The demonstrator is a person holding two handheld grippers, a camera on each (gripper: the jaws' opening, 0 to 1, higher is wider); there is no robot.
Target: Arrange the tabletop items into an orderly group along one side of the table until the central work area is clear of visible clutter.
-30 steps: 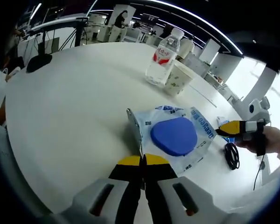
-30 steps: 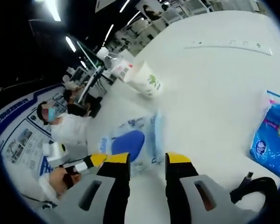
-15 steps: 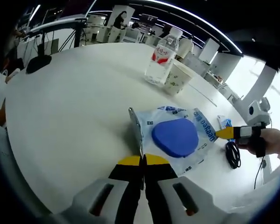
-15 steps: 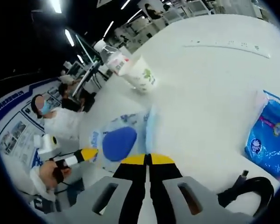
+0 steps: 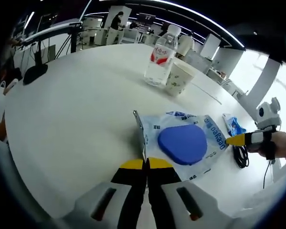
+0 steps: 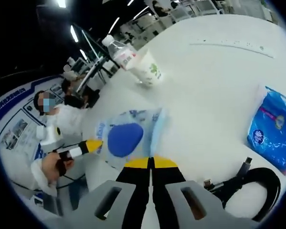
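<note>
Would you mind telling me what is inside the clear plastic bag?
A blue rounded pad lies inside the clear printed bag. Whatever is beneath the pad is covered.

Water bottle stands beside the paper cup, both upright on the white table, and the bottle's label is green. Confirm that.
Not quite: the water bottle has a red label, not green, as the left gripper view shows. It does stand upright beside the paper cup on the white table.

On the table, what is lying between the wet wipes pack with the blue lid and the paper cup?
Nothing: in the left gripper view, bare white table separates the wet wipes pack from the paper cup.
</note>
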